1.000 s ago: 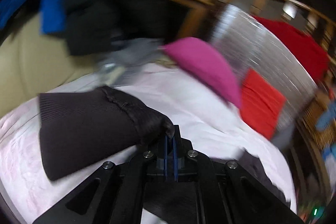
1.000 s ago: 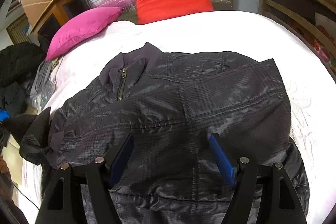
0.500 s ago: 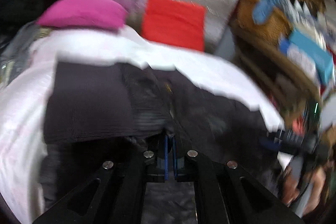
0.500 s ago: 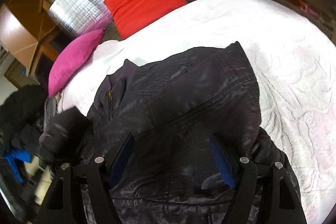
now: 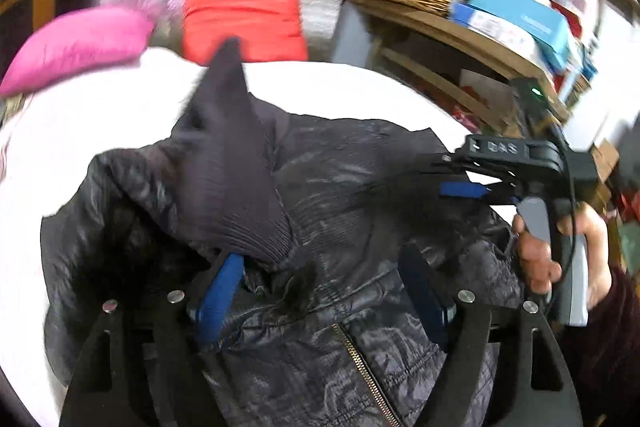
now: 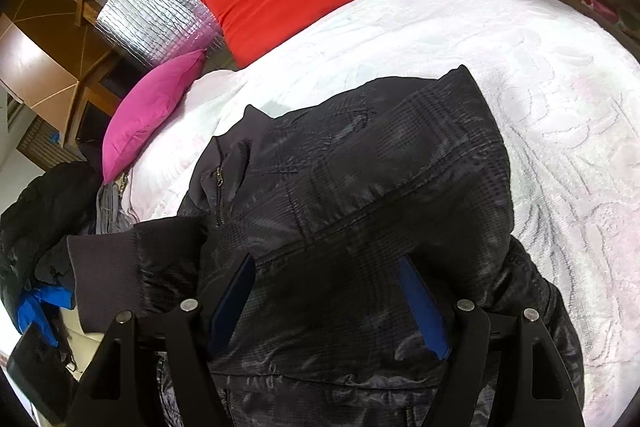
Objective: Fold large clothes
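Left wrist: left gripper (image 5: 320, 291) spread wide over dark jacket (image 5: 352, 211), ribbed cuff (image 5: 236, 195) draped between jaws; right gripper (image 6: 328, 303) likewise released above jacket

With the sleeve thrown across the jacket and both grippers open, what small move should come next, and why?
Probably the left gripper should press the ribbed cuff flat. The cuff stands peaked on the jacket rather than lying flat, beside the left gripper's open fingers. The right gripper is open over the jacket, holding nothing.
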Demonstrator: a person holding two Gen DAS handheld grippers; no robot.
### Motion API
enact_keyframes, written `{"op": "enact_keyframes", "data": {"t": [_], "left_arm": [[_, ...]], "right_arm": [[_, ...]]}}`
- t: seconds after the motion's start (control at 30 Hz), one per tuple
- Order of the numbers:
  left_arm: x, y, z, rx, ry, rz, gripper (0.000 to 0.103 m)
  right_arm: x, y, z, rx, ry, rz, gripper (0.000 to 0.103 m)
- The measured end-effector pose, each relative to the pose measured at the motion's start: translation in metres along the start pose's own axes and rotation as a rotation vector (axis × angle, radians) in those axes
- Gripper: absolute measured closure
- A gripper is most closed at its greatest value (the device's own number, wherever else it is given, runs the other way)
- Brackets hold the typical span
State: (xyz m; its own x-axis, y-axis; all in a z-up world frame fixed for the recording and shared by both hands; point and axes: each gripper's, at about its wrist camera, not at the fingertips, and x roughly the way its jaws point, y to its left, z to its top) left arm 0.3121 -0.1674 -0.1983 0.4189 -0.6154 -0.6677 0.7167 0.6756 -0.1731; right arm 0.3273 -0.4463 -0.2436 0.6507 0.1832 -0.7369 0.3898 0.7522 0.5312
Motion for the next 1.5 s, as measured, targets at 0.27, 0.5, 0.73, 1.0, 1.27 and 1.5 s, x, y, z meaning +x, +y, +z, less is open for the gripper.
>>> {"op": "enact_keyframes", "data": {"t": [0.27,0.5,0.73,1.0,1.27,1.5], "left_arm": [[-0.060,0.033,0.009,0.010,-0.159,0.103,0.023],[-0.043,0.098,-0.002,-0.171,-0.044,0.383,0.025],[0.002,0.095,-0.011,-0.169,0.108,0.324,0.064],[0.009,0.095,-0.013,-0.163,0.137,0.321,0.064],[0.001,0.103,-0.014,-0.163,0.129,0.312,0.065],[0.006,0.095,-0.018,-0.074,0.176,0.280,0.053]], "right_arm": [[-0.009,0.031,-0.004,-0.093,-0.004,0.164,0.026],[0.024,0.056,-0.019,-0.210,0.052,-0.082,0.026],[0.054,0.038,-0.009,-0.103,0.135,0.037,0.036],[0.051,0.056,-0.020,-0.200,0.098,0.012,0.090],[0.015,0.059,-0.013,-0.241,-0.061,-0.065,0.090],[0.004,0.010,0.006,-0.100,-0.058,-0.167,0.090]]}}
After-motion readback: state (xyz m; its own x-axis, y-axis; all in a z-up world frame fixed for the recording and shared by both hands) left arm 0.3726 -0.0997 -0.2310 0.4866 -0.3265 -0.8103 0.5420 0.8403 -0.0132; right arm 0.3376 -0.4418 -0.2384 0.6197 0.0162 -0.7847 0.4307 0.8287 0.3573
